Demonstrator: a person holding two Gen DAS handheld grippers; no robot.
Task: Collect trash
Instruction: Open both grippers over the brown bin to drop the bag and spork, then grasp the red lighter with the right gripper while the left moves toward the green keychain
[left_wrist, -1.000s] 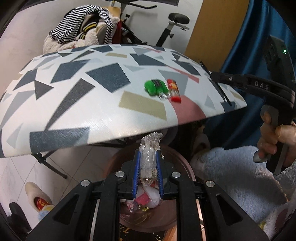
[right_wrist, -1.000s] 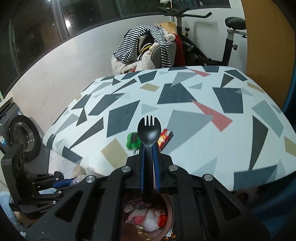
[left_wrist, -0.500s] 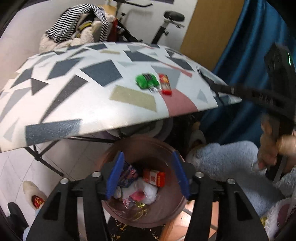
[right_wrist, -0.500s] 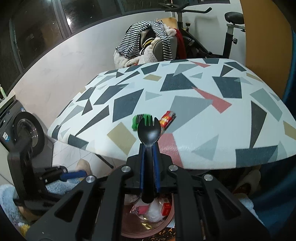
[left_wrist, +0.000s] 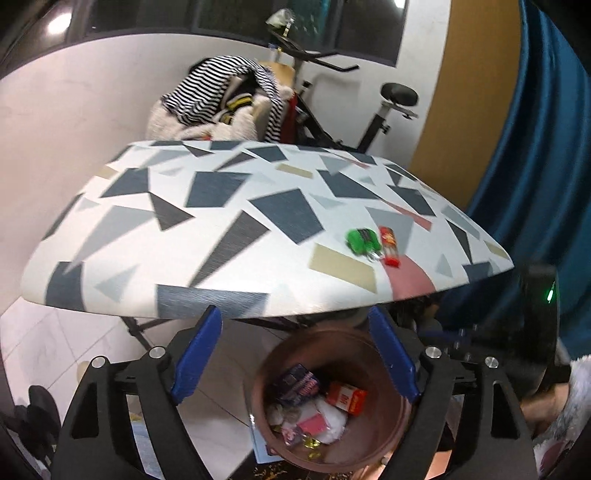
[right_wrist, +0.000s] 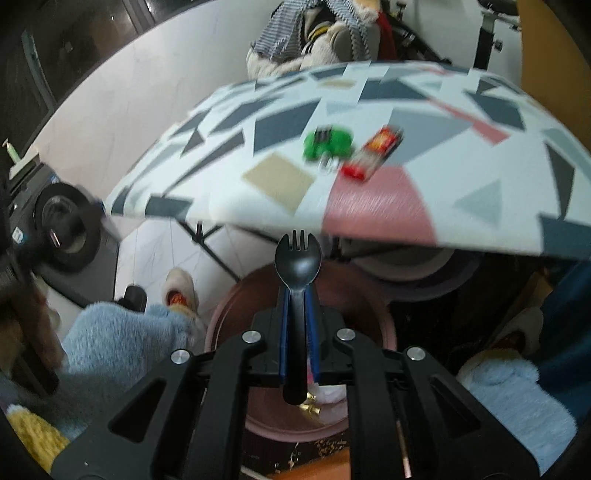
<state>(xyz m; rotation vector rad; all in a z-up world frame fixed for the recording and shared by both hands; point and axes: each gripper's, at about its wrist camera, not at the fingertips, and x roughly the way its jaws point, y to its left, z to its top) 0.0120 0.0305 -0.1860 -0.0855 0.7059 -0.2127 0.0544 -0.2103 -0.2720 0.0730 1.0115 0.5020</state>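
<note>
A brown round trash bin (left_wrist: 391, 448) stands on the floor under the table's front edge, holding several wrappers and a red box. My left gripper (left_wrist: 295, 325) is open and empty above the bin. My right gripper (right_wrist: 297, 295) is shut on a black plastic spork (right_wrist: 297, 260) and holds it over the bin (right_wrist: 229, 314). A green wrapper (left_wrist: 362, 240) and a red wrapper (left_wrist: 389, 245) lie side by side on the patterned table (left_wrist: 221, 221); both wrappers also show in the right wrist view, green (right_wrist: 327, 144) and red (right_wrist: 373, 153).
Clothes (left_wrist: 221, 99) are piled behind the table beside an exercise bike (left_wrist: 384, 107). A blue curtain (left_wrist: 546, 166) hangs at the right. Slippers (right_wrist: 179, 290) and a washing machine (right_wrist: 62, 221) are at floor level on the left. Fluffy blue sleeves (right_wrist: 122, 339) flank the bin.
My left gripper opened and dropped the clear plastic wrapper into the bin, then rose. My right gripper moved down and forward with the spork, from over the table edge to over the bin.
</note>
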